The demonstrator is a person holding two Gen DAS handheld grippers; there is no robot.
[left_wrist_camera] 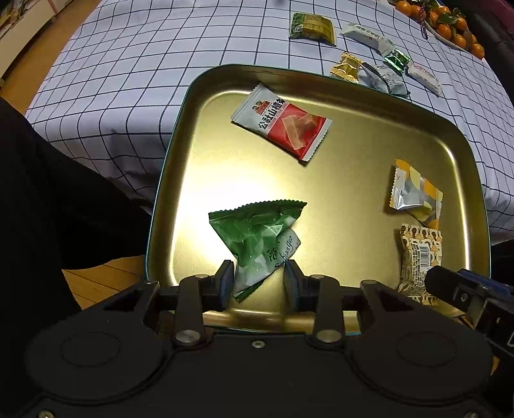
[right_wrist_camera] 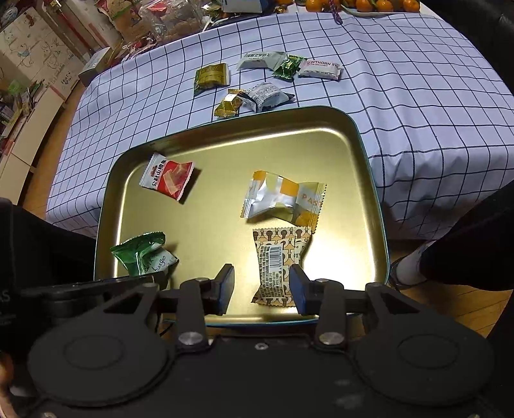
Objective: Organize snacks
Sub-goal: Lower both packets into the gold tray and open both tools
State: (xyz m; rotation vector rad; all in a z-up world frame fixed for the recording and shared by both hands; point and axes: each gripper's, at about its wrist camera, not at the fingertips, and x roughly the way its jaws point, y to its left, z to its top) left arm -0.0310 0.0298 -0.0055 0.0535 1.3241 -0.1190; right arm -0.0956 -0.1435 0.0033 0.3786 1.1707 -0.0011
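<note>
A gold tin tray [left_wrist_camera: 337, 193] [right_wrist_camera: 218, 225] holds several wrapped snacks. A crumpled green packet [left_wrist_camera: 257, 238] [right_wrist_camera: 141, 254] lies at the tray's near left. Its lower end sits between the pads of my left gripper [left_wrist_camera: 258, 279], which stand open and do not press on it. A tan patterned packet with a barcode [right_wrist_camera: 278, 263] [left_wrist_camera: 417, 257] lies at the near right, between the fingers of my right gripper [right_wrist_camera: 261, 284], which is open with a clear gap on the left side. A red-and-white packet [left_wrist_camera: 281, 123] and a yellow-and-silver packet [right_wrist_camera: 282, 197] lie farther in.
Beyond the tray, several loose snacks [right_wrist_camera: 253, 80] lie on the blue checked tablecloth [left_wrist_camera: 144, 64]. A dish of oranges [left_wrist_camera: 449, 25] stands at the far right. The tray's near end overhangs the table edge above wooden floor. Dark clothing [left_wrist_camera: 48, 193] is at the left, boxes [right_wrist_camera: 32, 80] at far left.
</note>
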